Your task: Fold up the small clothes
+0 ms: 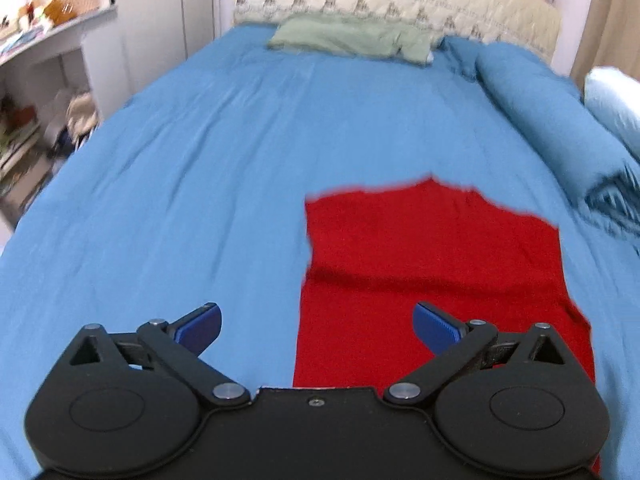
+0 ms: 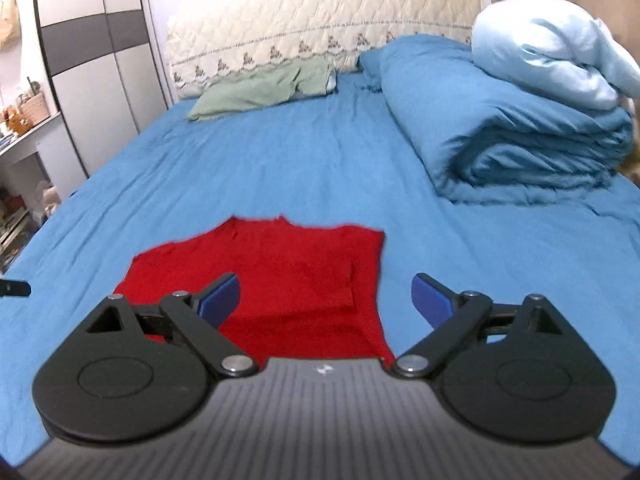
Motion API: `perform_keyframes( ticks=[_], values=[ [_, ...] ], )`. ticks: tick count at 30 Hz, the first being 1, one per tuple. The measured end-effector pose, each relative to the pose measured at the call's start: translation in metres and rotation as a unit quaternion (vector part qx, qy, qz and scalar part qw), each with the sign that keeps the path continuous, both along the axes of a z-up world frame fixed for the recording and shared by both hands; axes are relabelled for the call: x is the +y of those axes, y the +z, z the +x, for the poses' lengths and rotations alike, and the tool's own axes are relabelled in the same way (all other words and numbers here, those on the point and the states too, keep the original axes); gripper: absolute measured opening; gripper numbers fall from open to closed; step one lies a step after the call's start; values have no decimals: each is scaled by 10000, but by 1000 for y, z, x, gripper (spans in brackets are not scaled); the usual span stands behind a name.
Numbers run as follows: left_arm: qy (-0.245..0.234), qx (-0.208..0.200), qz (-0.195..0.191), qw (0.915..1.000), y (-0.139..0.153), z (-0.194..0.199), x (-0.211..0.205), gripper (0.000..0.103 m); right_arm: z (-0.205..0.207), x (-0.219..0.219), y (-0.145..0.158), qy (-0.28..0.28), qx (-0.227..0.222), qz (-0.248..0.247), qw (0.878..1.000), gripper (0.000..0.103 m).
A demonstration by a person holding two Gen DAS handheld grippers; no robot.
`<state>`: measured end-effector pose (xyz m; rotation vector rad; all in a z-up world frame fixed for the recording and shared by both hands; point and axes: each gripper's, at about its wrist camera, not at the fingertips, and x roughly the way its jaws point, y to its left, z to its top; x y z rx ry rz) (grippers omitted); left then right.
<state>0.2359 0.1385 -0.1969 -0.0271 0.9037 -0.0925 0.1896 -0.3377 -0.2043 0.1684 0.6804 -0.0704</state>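
Observation:
A red garment (image 1: 432,264) lies flat on the blue bed sheet (image 1: 200,168), with one fold line across it. In the left wrist view it spreads to the right of centre. My left gripper (image 1: 316,326) hovers above its left edge, open, nothing between its blue pads (image 1: 200,326). In the right wrist view the red garment (image 2: 288,280) lies just ahead and left of centre. My right gripper (image 2: 326,300) hangs over its right edge, open and empty. A dark tip of the left gripper (image 2: 14,288) shows at that view's left border.
A rolled blue duvet (image 2: 520,132) with a pale blue quilt (image 2: 552,48) on top takes up the bed's right side. A green cloth (image 2: 264,88) lies by the quilted headboard (image 2: 320,24). Shelves (image 1: 36,92) and a wardrobe (image 2: 96,64) stand to the left.

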Motion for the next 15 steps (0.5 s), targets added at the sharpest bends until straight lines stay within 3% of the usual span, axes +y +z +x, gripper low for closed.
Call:
perform_keyframes(
  ticks=[3,6,10,15],
  values=[
    [105,399,-47,9991,-13,-41,5,103,-40,-3,4,-75,291,121,9995,103],
    [214,727,-64,9971,-36,-74,9,100,-76,2,-10,-141,697,130,9974,103],
    [272,1220,-269,9918,-75,-102,12,86,-109,12,-47,-219,1232,30,9921,103],
    [396,1499,-398,9871,-116,-118,9,76,-133,20,-102,-391,1845,81,9820,103]
  ],
)
